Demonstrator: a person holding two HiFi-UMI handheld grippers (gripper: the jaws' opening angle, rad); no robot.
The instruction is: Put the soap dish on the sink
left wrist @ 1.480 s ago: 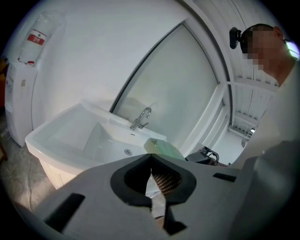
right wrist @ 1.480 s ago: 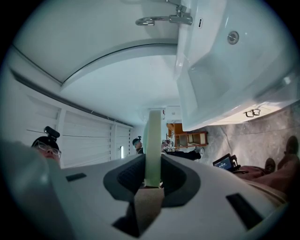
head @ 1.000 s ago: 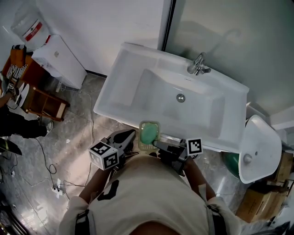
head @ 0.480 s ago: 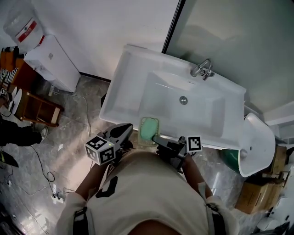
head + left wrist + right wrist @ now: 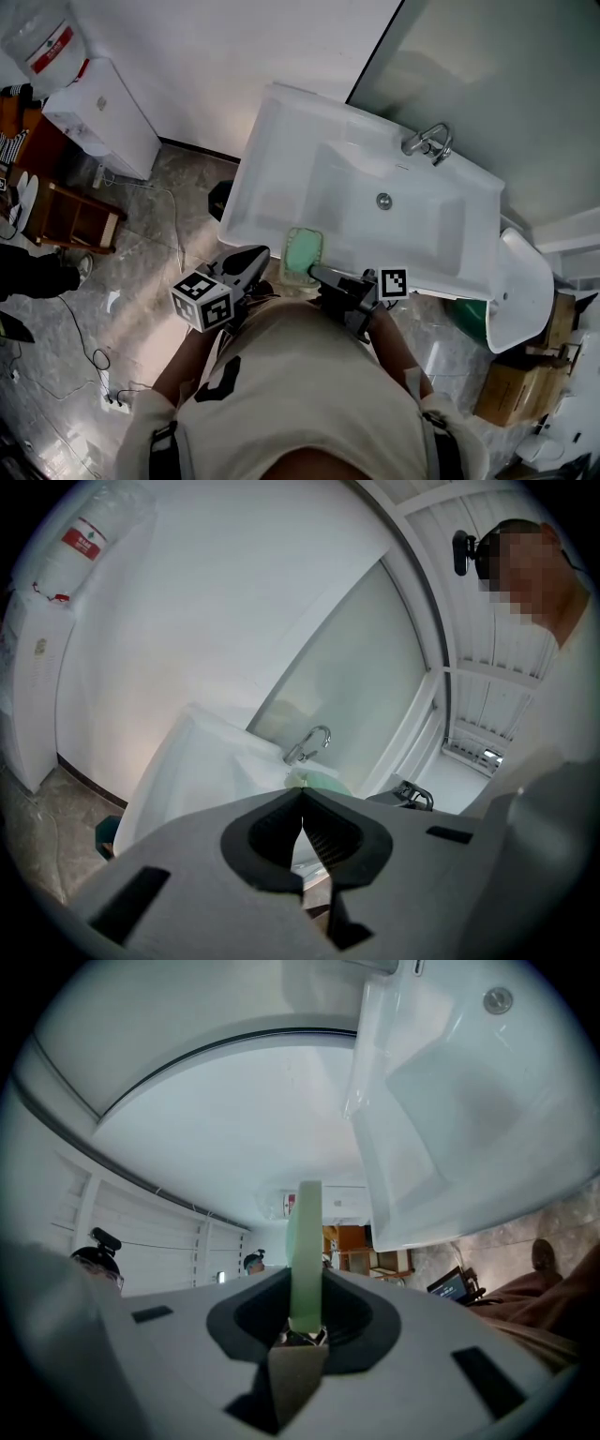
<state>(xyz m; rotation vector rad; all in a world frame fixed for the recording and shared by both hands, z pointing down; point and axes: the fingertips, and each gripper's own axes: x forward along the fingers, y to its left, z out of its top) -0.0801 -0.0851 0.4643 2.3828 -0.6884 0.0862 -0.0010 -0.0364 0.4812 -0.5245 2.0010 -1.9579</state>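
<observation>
A person is seen from above, standing at a white sink (image 5: 281,141) fixed against a white wall. A chrome tap (image 5: 429,141) sits at the sink's far rim, and a round drain (image 5: 383,200) lies in the bowl.

The right tongs (image 5: 314,273) are closed on a pale green soap dish (image 5: 302,253), gripping it by its near end. The dish reaches out ahead of the tongs toward the far side. From above it lies flat over the near rim of the sink, toward the sink's left end. Whether it touches the rim cannot be told.

In the right gripper view, the soap dish (image 5: 305,1241) shows edge-on as a thin green slab. It is pinched between the two jaws of the right tongs (image 5: 301,1327). The sink (image 5: 450,1110) is off to one side of it.

The left tongs (image 5: 251,261) are just left of the dish, near the sink's near-left corner. In the left gripper view, the left tongs (image 5: 302,801) have their jaws closed together with nothing between them. Beyond them are the sink (image 5: 197,761) and the tap (image 5: 309,742).

The floor (image 5: 141,272) is grey stone. At far left stand a white water dispenser (image 5: 98,117) and a wooden stool (image 5: 61,216). A second white basin (image 5: 520,291) lies to the right of the sink.
</observation>
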